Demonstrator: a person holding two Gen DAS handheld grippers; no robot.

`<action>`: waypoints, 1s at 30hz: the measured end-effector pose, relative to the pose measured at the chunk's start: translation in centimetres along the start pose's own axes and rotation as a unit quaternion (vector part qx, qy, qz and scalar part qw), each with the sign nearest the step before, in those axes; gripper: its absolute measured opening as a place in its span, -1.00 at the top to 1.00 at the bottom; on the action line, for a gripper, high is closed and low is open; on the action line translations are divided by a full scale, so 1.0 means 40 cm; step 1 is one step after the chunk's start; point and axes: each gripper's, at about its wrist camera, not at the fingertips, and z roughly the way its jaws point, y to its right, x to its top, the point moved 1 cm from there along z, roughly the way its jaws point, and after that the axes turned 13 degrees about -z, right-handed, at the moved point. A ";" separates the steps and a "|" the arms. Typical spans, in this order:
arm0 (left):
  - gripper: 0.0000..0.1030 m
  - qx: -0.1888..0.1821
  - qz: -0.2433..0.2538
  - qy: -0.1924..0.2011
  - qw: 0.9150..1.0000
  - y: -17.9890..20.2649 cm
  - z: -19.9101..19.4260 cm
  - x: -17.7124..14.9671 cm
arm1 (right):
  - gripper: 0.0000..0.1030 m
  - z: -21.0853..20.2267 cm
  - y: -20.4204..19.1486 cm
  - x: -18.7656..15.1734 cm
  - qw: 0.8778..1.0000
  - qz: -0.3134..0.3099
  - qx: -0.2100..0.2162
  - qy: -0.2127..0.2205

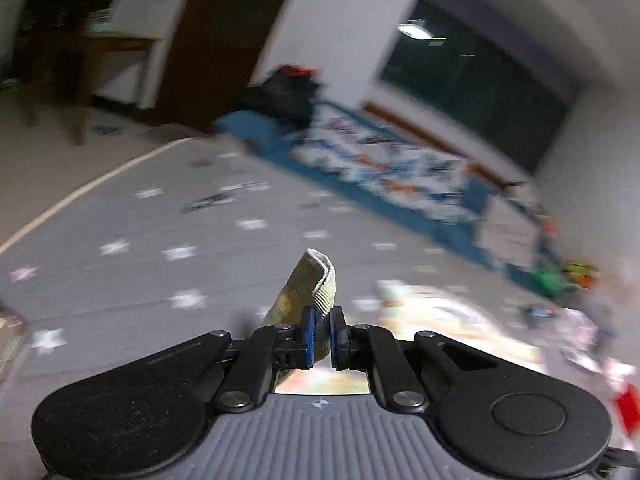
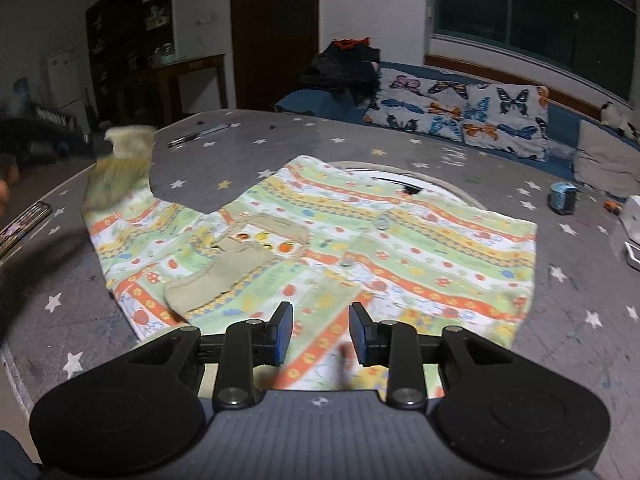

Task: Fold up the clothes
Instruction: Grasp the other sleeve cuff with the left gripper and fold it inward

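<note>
Left tongs (image 1: 323, 338) are clamped on the ribbed cuff (image 1: 316, 288) of a sleeve, the beige cuff standing up and curling over at 12 o'clock from the blue pads; the left view is heavily motion-blurred. Right tongs (image 2: 320, 334) stand apart, nothing between the pads, hovering over the near hem of the shirt (image 2: 360, 248). The shirt is a child's top in green, yellow and orange bands with small fruit and flower prints; it lies spread flat on the grey star-print mat (image 2: 240, 152), front up, with a beige neckband area at about 10 o'clock from the right tongs. In the right view the sleeve (image 2: 120, 168) is lifted off the mat at 10 o'clock, its cuff end raised and blurred, with a dark blurred shape beside it at the left edge. A white curved rim (image 2: 400, 174) shows just past the far edge of the shirt at 12 o'clock; I cannot tell what it is. Butterfly-print cushions (image 2: 460, 116) sit at 1 o'clock along a blue mattress (image 2: 560, 144), with a pile of dark clothes (image 2: 344, 68) at 12 o'clock. A small blue object (image 2: 563, 198) rests on the mat at 2 o'clock, well apart from the shirt. A phone (image 2: 22, 226) lies at 9 o'clock near the mat edge.
</note>
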 end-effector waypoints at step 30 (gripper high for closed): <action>0.68 -0.133 0.149 -0.162 0.966 0.263 0.066 -0.222 | 0.42 -0.049 0.156 -0.107 0.989 0.148 -0.023 -0.001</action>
